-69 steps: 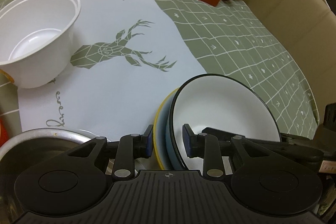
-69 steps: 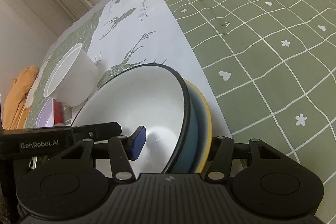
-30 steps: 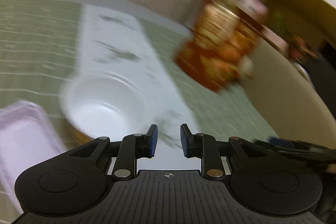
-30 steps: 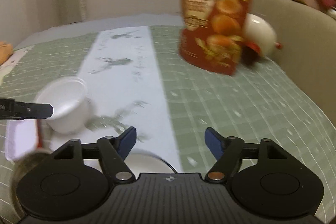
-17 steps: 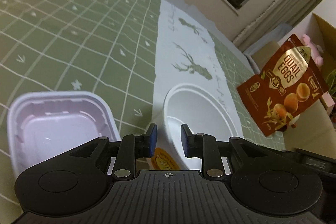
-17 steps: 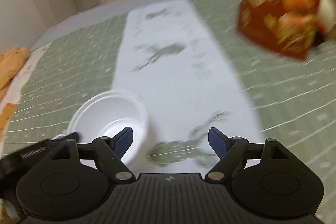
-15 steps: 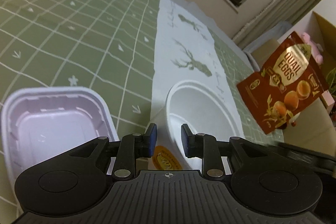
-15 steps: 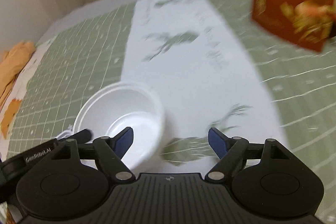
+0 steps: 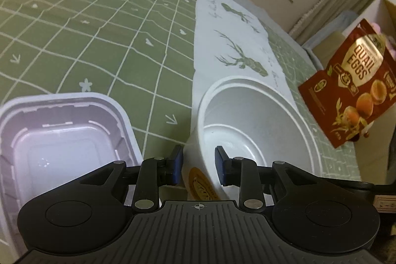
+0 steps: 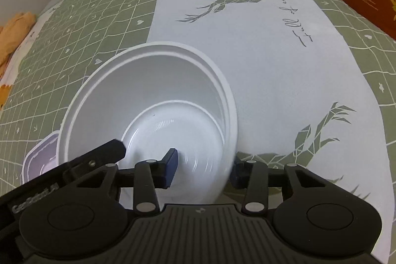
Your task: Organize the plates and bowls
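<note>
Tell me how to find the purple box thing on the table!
Start at the white deer-print runner down the middle of the green checked tablecloth. A tall white disposable bowl stands at its edge. Right beside it, on the green part, is the lilac plastic container: square with rounded corners, not round like the bowl.

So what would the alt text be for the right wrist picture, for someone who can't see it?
The right gripper straddles the near wall of a white disposable bowl, one finger inside and one outside. The bowl stands on a green checked tablecloth with a white deer-print runner. The left gripper's arm reaches in from the left.
</note>
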### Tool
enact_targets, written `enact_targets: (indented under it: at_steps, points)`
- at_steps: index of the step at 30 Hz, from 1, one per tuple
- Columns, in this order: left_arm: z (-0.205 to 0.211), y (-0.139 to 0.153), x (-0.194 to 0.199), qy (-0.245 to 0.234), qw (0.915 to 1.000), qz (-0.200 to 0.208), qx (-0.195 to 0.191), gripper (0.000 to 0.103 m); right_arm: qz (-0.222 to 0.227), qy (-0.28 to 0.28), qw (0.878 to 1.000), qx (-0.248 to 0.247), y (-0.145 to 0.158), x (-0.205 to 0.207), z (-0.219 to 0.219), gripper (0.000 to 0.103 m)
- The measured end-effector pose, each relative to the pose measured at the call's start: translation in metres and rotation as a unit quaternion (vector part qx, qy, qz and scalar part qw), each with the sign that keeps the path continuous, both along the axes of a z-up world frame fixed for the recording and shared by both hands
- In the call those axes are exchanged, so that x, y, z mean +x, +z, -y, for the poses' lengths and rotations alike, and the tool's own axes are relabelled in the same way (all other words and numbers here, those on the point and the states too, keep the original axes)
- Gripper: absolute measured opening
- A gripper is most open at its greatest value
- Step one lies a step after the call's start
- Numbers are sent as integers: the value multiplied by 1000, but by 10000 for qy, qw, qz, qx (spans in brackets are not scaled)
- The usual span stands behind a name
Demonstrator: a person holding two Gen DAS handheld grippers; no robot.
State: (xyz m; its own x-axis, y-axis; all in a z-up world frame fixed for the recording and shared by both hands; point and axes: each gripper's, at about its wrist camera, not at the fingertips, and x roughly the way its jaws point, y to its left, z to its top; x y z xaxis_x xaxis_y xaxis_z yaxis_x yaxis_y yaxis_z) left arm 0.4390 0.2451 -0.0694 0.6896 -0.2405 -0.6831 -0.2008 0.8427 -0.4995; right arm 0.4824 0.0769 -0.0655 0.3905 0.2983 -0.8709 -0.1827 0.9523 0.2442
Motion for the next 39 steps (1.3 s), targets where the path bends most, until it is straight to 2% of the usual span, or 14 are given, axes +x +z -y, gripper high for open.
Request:
enact_targets:
  at_steps: [4,10,14,18,25,31,39]
  points:
    - [13,23,-12,-254,9990,162,315,29,184,22,9998,-39,15,-11,5,38]
    - [43,81,-53,-634,9932,770,593,29,882,-71,9960,-150,69,-59,29,39]
    - [57,114,-90,-893,9865,1299,448,29,1197,-224,9926,-38,103,-98,57,39]
    - [74,131,-117,-1120,9818,1476,410,29,1500,-341,9881,-58,125,-139,81,39]
    - [116,134,-151,-1697,9735,1339,753,29,1878,-478,9808,-211,133,-203,114,39]
    - [150,111,-152,-2163,9685,922,821,31,2060,-860,9746,-195,121,-232,144,40]
    - [154,88,-130,-2635,9639,377,47,30,1447,-1329,9800,306,100,-226,193,40]
